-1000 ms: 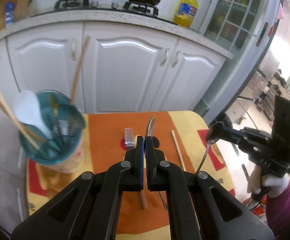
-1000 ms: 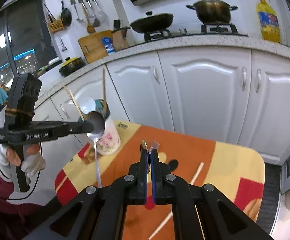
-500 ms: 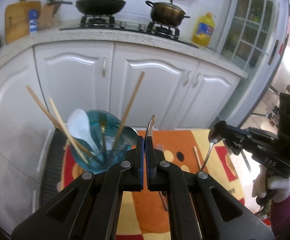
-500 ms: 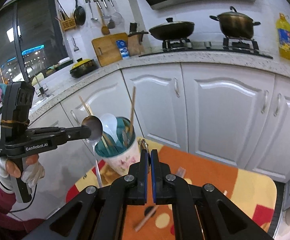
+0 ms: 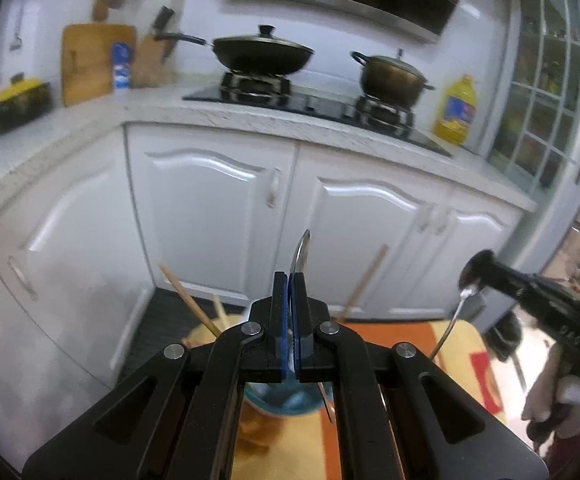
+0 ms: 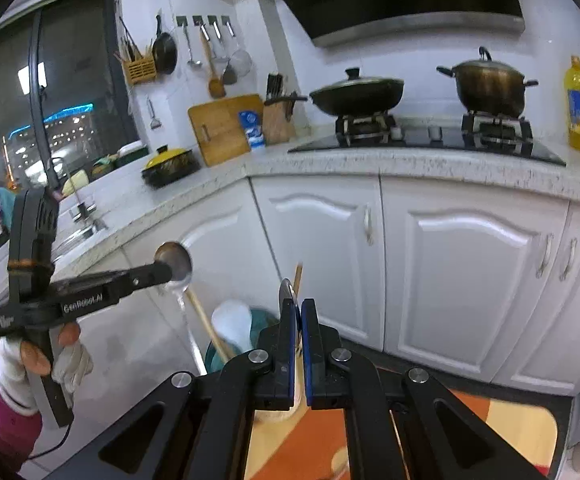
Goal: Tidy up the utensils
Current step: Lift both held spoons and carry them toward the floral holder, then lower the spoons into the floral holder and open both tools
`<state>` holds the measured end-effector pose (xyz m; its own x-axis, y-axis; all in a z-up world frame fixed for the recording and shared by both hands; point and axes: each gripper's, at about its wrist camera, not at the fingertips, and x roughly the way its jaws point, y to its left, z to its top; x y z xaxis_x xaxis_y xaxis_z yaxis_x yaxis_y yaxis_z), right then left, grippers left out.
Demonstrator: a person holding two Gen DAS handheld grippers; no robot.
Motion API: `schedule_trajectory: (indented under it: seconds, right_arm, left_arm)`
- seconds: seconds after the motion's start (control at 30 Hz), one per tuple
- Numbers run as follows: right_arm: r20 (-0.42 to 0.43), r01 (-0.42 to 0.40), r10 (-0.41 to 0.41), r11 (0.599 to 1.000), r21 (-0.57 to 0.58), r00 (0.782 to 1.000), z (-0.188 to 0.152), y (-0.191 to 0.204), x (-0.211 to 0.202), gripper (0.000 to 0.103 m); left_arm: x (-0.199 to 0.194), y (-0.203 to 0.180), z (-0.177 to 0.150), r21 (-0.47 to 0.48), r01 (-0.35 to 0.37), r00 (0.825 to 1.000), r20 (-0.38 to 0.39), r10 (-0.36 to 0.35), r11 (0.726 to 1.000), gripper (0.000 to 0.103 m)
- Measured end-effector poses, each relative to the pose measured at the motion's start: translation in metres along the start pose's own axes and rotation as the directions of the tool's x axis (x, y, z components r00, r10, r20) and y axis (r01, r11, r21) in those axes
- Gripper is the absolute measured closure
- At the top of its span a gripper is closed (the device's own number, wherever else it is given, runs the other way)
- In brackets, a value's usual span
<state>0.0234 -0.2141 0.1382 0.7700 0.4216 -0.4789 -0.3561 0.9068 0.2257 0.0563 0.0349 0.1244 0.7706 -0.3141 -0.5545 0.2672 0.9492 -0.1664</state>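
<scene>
Here, in the left wrist view, the left gripper [image 5: 293,320] is clenched on a metal spoon [image 5: 301,252] whose bowl sticks up edge-on at twelve o'clock from the jaws, long axis running down between the pads. The teal utensil cup [image 5: 278,400] sits directly below the jaws at six o'clock, chopsticks [image 5: 190,300] fanning out at ten. At three o'clock the right gripper [image 5: 477,276] grips a second spoon [image 5: 451,320] hanging handle-down. In the right wrist view, the right gripper [image 6: 297,340] pinches its spoon [image 6: 288,292] upright; the cup [image 6: 258,320], holding a white spoon [image 6: 232,324], lies at ten o'clock, nearer the left gripper [image 6: 162,270]; I judge the left drops first.
</scene>
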Motion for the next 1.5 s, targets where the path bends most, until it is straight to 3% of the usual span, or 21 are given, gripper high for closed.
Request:
schedule_trajectory:
  seconds: [0.3, 0.5, 0.7, 1.13, 1.2, 1.27, 1.47, 1.5]
  right_arm:
    - [0.046, 0.040, -0.040, 0.999, 0.006, 0.998, 0.021, 0.012, 0.040, 0.100]
    - [0.072, 0.086, -0.082, 0.995, -0.053, 0.994, 0.029, 0.025, 0.065, 0.100]
    - [0.091, 0.164, -0.151, 0.972, -0.166, 0.984, 0.028, 0.041, 0.089, 0.101]
    - [-0.136, 0.057, -0.082, 0.983, -0.176, 0.987, -0.017, 0.036, 0.135, 0.100]
    - [-0.156, 0.032, -0.056, 0.988, -0.153, 0.986, -0.019, 0.032, 0.133, 0.094]
    - [-0.152, 0.015, -0.036, 0.991, -0.133, 0.988, -0.019, 0.030, 0.126, 0.081]
    - [-0.121, -0.010, -0.003, 0.994, -0.105, 0.993, -0.016, 0.028, 0.103, 0.079]
    - [-0.117, -0.011, -0.001, 0.995, -0.102, 0.993, -0.016, 0.029, 0.100, 0.079]
  left_arm:
    - [0.022, 0.012, 0.000, 0.031, -0.171, 0.982, 0.088, 0.168, 0.985, 0.103]
    - [0.038, 0.011, -0.010, 0.070, -0.217, 0.973, 0.092, 0.210, 0.974, 0.103]
    - [0.052, 0.012, -0.024, 0.081, -0.209, 0.977, 0.046, 0.206, 0.974, 0.103]
    - [0.069, 0.012, -0.042, 0.051, -0.164, 0.985, -0.038, 0.166, 0.985, 0.102]
    - [0.071, 0.012, -0.045, 0.036, -0.154, 0.986, -0.058, 0.156, 0.987, 0.102]
    - [0.070, 0.012, -0.047, 0.026, -0.153, 0.986, -0.067, 0.155, 0.988, 0.101]
    - [0.064, 0.013, -0.048, 0.001, -0.147, 0.987, -0.069, 0.147, 0.989, 0.088]
    - [0.062, 0.013, -0.048, -0.004, -0.147, 0.987, -0.067, 0.147, 0.989, 0.081]
